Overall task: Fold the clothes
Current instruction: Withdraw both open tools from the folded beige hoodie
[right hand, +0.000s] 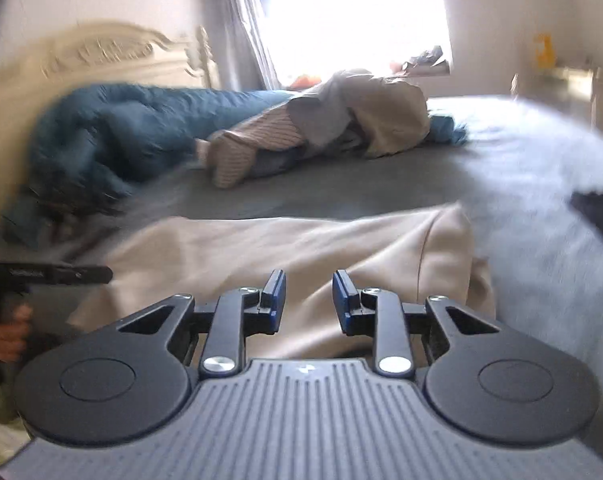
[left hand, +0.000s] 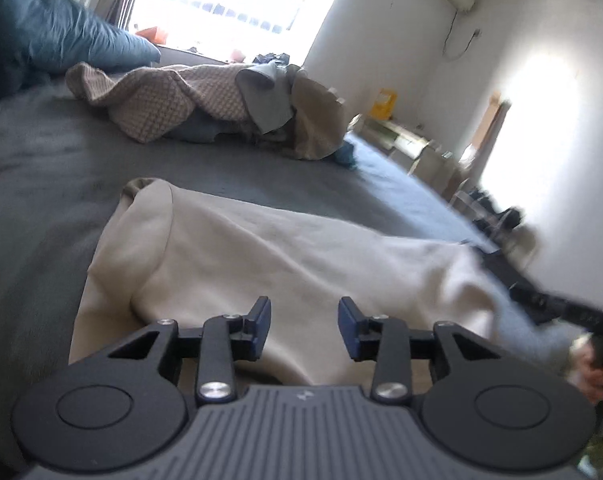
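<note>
no readable text or labels, small pale logo mark on each gripper's ribbed body, illegible

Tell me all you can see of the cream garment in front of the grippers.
The cream garment is soft, thick-looking cloth, lying flat with shallow creases on the grey bed cover. A seam runs near its folded end. The left gripper and right gripper are open above it, holding nothing.

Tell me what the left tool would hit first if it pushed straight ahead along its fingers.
Most likely the cream garment lying on the grey bed cover. The left tool is open, empty and angled down at that cloth. How near it is cannot be judged.
</note>
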The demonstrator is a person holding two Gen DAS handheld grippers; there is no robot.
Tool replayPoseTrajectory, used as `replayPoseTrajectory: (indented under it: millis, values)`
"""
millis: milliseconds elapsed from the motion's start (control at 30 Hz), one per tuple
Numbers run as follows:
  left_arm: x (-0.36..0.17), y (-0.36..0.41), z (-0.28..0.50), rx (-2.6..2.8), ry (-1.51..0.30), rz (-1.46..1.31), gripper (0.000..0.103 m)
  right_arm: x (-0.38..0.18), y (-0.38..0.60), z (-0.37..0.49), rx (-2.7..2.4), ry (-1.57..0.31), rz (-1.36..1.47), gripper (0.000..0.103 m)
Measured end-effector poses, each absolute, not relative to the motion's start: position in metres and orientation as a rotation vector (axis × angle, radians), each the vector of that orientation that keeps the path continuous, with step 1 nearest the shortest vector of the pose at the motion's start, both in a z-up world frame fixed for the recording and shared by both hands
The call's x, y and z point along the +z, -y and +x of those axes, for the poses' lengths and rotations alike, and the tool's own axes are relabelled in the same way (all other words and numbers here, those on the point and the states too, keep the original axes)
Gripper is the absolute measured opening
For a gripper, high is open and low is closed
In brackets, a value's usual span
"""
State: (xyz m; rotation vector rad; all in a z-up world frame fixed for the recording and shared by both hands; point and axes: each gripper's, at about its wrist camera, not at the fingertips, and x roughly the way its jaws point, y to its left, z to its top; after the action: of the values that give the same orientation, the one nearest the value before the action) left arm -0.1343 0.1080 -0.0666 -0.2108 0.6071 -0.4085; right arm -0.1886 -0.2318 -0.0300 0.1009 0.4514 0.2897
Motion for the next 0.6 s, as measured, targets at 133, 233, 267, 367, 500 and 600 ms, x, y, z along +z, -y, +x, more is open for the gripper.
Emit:
replayPoseTrajectory:
  millis: [133,233,267,367,500,600]
  values:
    - [-0.095,-0.107,-0.112,-0.277,-0.668,-0.178,0.038,-0.057,0.212,-0.169,0.198,-0.521,-0.049,0.024]
    - [-0.105,-0.119,-0.115,-0.285,-0.655,-0.215,0.039,-0.097,0.215,-0.168,0.133,-0.643,-0.104,0.021]
    - [-0.106,-0.119,-0.117,-0.286,-0.648,-0.204,0.039,-0.109,0.219,-0.171,0.127,-0.647,-0.108,0.021]
    - [-0.106,-0.116,-0.118,-0.281,-0.638,-0.171,0.039,-0.103,0.221,-0.174,0.118,-0.655,-0.093,0.021]
    - [-0.104,-0.113,-0.120,-0.275,-0.635,-0.149,0.040,-0.069,0.227,-0.176,0.118,-0.624,-0.077,0.022]
    - [-0.105,-0.111,-0.120,-0.267,-0.633,-0.144,0.042,-0.042,0.232,-0.171,0.110,-0.498,-0.037,0.022]
